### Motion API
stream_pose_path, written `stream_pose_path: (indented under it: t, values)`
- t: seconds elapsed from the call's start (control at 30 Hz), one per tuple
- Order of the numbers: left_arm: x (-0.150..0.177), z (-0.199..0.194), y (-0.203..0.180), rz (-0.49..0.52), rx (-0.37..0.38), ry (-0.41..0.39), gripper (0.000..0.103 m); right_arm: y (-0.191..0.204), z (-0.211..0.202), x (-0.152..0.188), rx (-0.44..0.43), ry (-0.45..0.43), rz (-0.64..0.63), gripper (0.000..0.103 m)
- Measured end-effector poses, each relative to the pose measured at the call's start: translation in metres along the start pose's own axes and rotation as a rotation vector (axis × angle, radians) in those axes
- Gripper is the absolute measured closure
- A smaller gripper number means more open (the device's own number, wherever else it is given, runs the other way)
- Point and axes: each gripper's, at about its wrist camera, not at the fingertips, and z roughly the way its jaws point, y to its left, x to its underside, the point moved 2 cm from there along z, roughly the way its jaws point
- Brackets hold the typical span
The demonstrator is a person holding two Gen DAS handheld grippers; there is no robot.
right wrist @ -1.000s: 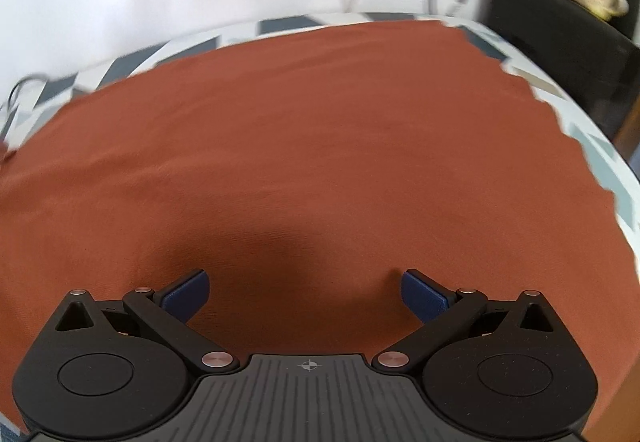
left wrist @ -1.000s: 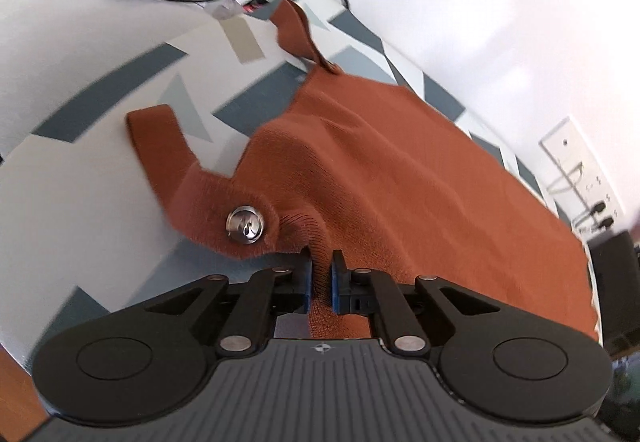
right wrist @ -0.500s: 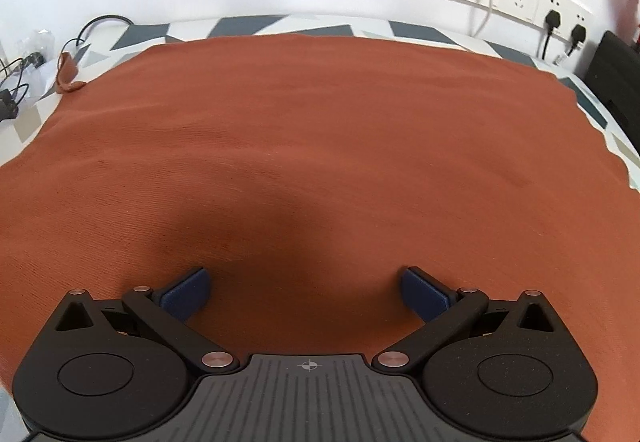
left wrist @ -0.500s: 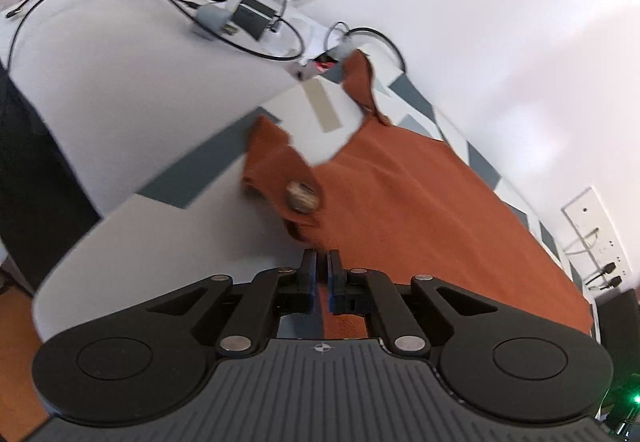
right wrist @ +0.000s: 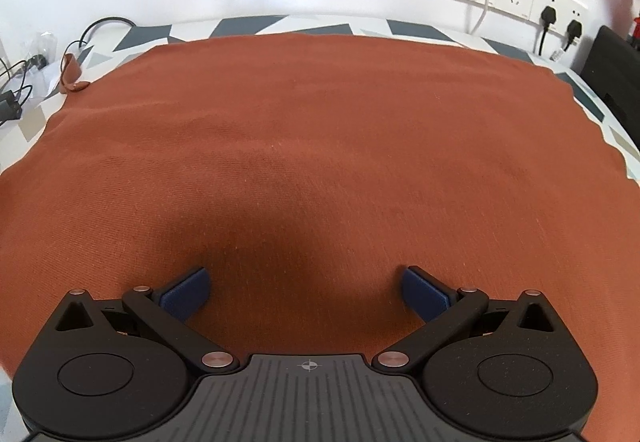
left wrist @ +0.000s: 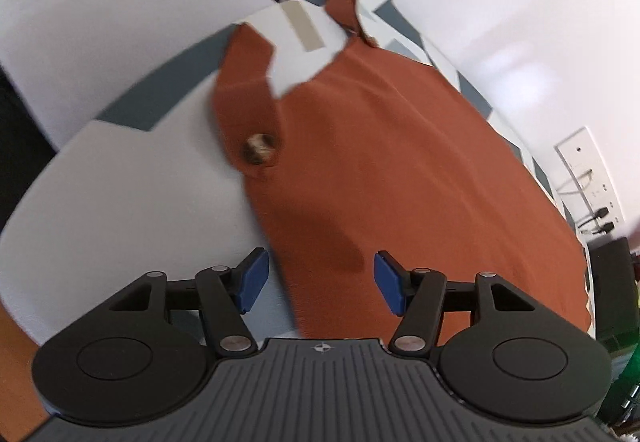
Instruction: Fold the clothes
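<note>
Having let go of the strap edge pinched a second ago, my left gripper [left wrist: 318, 280] hangs wide over the rust garment [left wrist: 400, 169], spread flat on the tabletop [left wrist: 132, 201], while my right gripper [right wrist: 307, 292] stays wide above it, so smoothing looks finished.

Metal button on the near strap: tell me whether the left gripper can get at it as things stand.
Probably yes. The left gripper is open and holds nothing, and the metal button lies exposed on top of the rust-coloured garment, ahead and a little left of the fingers. Only flat cloth lies between.

Bright daylight, fisheye-warped edges, left view motion-blurred.
</note>
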Motion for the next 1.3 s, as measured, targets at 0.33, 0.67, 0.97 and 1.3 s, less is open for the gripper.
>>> stream_pose_path:
  t: [0.33,0.67,0.97,1.3]
  values:
    - [-0.013,0.017,-0.023,0.029,0.068,-0.026,0.078,-0.006,-0.005,0.005,-0.002,0.012,0.000,0.001]
    - [-0.016,0.002,-0.023,-0.038,0.199,-0.066,0.089,-0.026,-0.010,0.010,0.038,0.047,0.068,0.001]
    - [-0.021,-0.012,-0.009,-0.095,0.223,-0.099,0.091,-0.008,-0.002,0.005,0.029,0.039,0.035,0.001]
    - [-0.019,-0.022,0.023,-0.122,0.201,-0.096,0.095,0.020,-0.008,0.013,0.013,0.024,0.004,0.001]
